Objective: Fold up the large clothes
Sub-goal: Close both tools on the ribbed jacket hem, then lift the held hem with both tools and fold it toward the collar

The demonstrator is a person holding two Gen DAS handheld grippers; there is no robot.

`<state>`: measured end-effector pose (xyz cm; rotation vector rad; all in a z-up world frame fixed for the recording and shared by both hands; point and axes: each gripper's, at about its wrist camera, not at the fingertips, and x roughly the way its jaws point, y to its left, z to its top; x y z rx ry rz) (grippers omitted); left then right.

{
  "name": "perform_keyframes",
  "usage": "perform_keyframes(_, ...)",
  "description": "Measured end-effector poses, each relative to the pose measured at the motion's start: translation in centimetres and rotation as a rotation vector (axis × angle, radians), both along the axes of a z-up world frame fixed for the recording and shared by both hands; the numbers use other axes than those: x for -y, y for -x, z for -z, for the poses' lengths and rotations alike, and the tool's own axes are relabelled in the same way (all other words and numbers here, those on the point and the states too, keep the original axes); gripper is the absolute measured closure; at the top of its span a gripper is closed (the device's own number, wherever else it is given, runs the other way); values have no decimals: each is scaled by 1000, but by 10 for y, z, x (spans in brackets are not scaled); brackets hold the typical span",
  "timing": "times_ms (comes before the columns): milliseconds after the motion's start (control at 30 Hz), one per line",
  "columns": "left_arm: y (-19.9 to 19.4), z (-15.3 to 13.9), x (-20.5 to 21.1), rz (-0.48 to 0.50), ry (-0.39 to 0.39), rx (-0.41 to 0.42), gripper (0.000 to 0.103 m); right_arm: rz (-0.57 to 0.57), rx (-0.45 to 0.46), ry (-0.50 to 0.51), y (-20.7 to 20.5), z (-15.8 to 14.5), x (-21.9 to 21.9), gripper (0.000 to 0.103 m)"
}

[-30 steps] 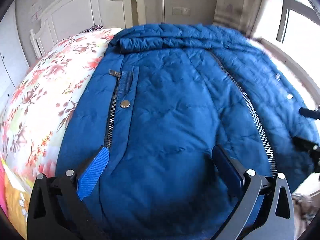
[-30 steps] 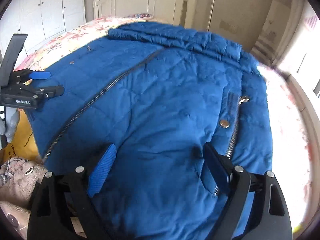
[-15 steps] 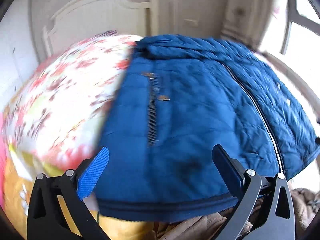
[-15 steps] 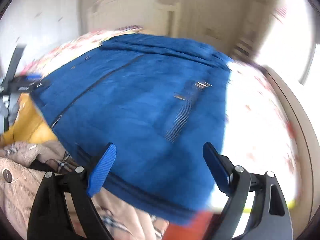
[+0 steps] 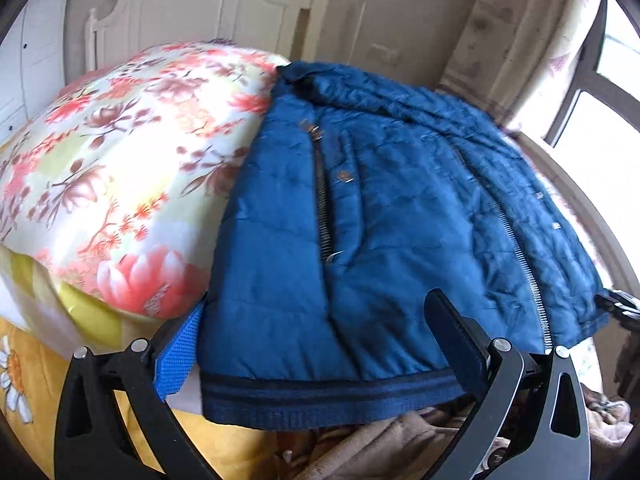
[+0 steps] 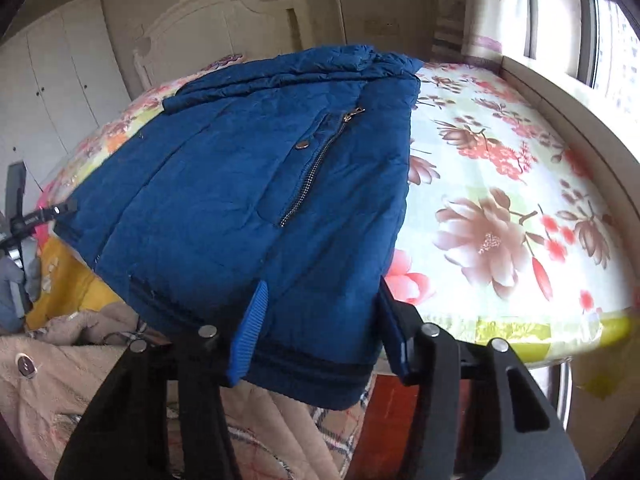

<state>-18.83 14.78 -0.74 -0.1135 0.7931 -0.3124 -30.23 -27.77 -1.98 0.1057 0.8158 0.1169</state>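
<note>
A blue quilted jacket [image 5: 380, 216] lies flat on the floral bed, hem toward me, collar toward the headboard. In the left wrist view my left gripper [image 5: 316, 340] is open, its fingers straddling the jacket's left hem corner [image 5: 248, 396]. In the right wrist view the jacket [image 6: 248, 184] fills the centre and my right gripper [image 6: 320, 320] has its jaws part closed around the right hem corner [image 6: 320, 376], with a gap still showing. The left gripper's tip [image 6: 60, 210] shows at the jacket's far left edge there.
The floral bedsheet [image 6: 500, 200] spreads to the right, and also left of the jacket in the left wrist view [image 5: 120, 160]. A white headboard [image 5: 192, 12] stands behind. Beige and plaid clothes [image 6: 80, 360] and a yellow cover [image 5: 36, 392] lie below the bed's near edge. A window [image 6: 608, 32] is at right.
Both grippers pulled back from over the jacket's body to its hem edge, left to the left corner, right to the right corner. The right jaws narrowed around the hem.
</note>
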Motion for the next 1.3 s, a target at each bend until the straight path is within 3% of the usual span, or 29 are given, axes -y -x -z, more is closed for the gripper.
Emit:
perform_keyframes(100,-7,6,-11,-11,13,-43,8,1,-12,-42,3,0,10,51)
perform_keyframes(267,-6,6,1,11,-46,-60,8,5,-2,6,5,0,0,45)
perform_keyframes(300,-5,5,4,27,-31,-57,15,5,4,19,3,0,-3,52)
perform_keyframes(333,-4,5,4,27,-28,-52,25,2,16,1,2,0,-3,66)
perform_keyframes(367,-3,4,3,29,-24,-48,34,5,26,-17,2,-1,-1,72)
perform_keyframes(400,-1,2,-2,28,-11,-43,59,6,35,-41,1,0,2,79)
perform_keyframes(433,0,0,-8,36,20,-39,71,-1,46,-72,2,1,6,82)
perform_keyframes(533,4,-5,-29,63,156,-25,82,-24,84,-181,7,2,19,87)
perform_keyframes(733,41,-37,-44,113,334,94,85,-116,205,-329,37,-23,29,89)
perform_keyframes(900,98,-75,-67,156,447,186,85,-182,344,-391,94,-70,34,90)
perform_keyframes(1033,133,-107,-92,179,595,288,85,-196,480,-414,132,-115,40,90)
perform_keyframes(1133,116,-136,-99,194,686,340,85,-195,547,-389,124,-151,42,90)
perform_keyframes(1200,88,-152,-95,201,729,342,85,-183,562,-376,94,-176,46,90)
perform_keyframes(1300,6,-175,-81,146,742,291,85,-147,536,-331,24,-201,53,90)
